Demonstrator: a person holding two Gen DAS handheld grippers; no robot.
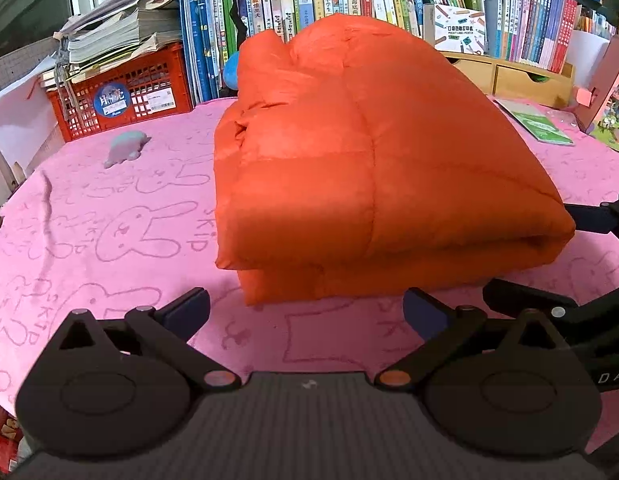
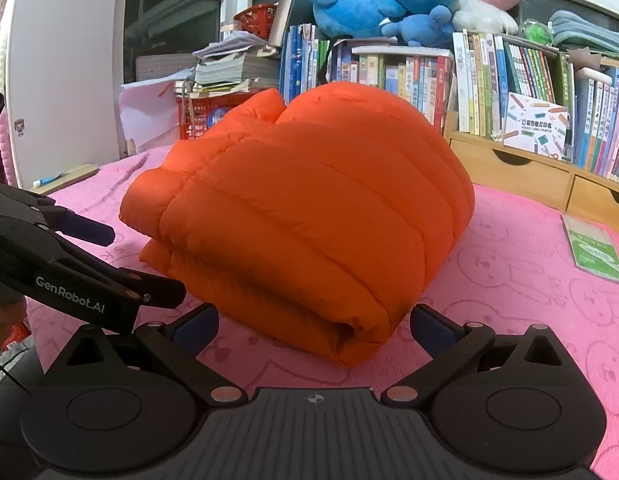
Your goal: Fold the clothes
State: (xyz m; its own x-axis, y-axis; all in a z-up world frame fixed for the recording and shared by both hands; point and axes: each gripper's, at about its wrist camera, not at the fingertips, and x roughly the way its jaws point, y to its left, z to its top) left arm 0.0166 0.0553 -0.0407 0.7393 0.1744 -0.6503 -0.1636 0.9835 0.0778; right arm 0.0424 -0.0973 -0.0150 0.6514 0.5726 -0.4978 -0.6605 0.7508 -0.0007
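An orange puffer jacket [image 1: 349, 160] lies folded into a thick bundle on a pink rabbit-print blanket [image 1: 109, 240], directly ahead of both hand-held grippers. The left gripper [image 1: 307, 314] and the right gripper [image 2: 314, 328] each hang just short of the bundle's near edge, jaws spread wide and gripping nothing. The folding appears all but finished; any next move would likely call for pressing the puffy layers flat or squaring the stack.
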